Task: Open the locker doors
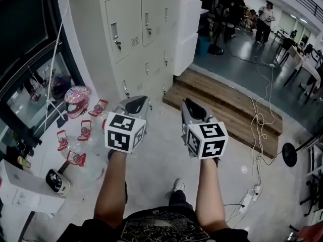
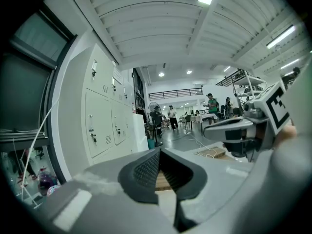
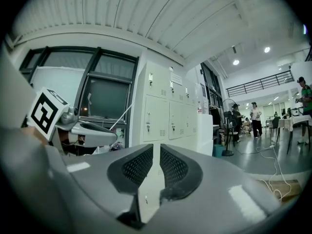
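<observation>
A bank of pale grey lockers (image 1: 141, 29) stands ahead, all its doors closed, with small latches (image 1: 117, 44) on each. The same lockers (image 2: 102, 121) fill the left of the left gripper view, and the lockers (image 3: 168, 118) stand centre in the right gripper view. Both grippers are held level, side by side, well short of the doors and touching nothing. The left gripper (image 1: 136, 105) (image 2: 159, 151) has its fingertips meeting, nothing between them. The right gripper (image 1: 194, 107) (image 3: 156, 150) shows a narrow empty slit between its pads.
A low wooden step (image 1: 227, 105) lies to the right of the lockers, and a white cabinet (image 1: 189, 29) stands against them. On the floor lie a pink helmet (image 1: 76, 100), small red items (image 1: 83, 132), cables (image 1: 257, 120) and a power strip (image 1: 247, 200). People (image 1: 265, 19) stand far back.
</observation>
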`<move>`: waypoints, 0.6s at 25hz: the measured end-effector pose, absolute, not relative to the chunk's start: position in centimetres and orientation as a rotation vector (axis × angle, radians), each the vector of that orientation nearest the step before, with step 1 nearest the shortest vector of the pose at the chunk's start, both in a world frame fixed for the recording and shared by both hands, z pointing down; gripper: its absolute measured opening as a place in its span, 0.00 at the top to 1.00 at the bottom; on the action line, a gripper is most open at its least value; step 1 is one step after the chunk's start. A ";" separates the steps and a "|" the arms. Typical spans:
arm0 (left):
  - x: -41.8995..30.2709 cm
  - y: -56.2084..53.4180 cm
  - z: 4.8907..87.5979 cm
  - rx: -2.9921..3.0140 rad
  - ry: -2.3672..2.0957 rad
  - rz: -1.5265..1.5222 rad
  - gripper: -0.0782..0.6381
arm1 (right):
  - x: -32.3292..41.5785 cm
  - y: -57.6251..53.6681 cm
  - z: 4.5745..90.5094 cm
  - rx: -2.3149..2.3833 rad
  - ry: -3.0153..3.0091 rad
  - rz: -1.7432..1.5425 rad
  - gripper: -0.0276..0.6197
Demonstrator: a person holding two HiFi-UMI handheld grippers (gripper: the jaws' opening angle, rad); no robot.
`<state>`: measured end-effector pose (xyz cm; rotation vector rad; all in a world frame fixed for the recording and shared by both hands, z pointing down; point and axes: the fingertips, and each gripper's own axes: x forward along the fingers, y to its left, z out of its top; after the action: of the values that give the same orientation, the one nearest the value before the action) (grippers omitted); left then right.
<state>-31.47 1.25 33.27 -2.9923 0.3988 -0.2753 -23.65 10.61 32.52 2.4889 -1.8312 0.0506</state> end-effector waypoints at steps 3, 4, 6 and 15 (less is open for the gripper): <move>-28.9 -0.3 32.9 -2.985 0.429 -0.275 0.89 | -20.8 9.0 32.2 2.473 -1.854 0.040 0.87; -28.0 -0.9 32.8 -2.984 0.439 -0.278 0.89 | -19.7 8.4 32.0 2.469 -1.861 0.039 0.86; -26.3 -2.0 32.8 -2.981 0.460 -0.292 0.89 | -17.7 7.3 31.8 2.463 -1.874 0.042 0.85; -19.1 -5.8 31.4 -2.959 0.578 -0.306 0.89 | -9.0 3.9 30.5 2.410 -1.945 0.040 0.78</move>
<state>-19.11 -5.83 31.42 -2.9592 0.5778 -0.3061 -9.04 3.93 30.52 2.4098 -1.9452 0.0397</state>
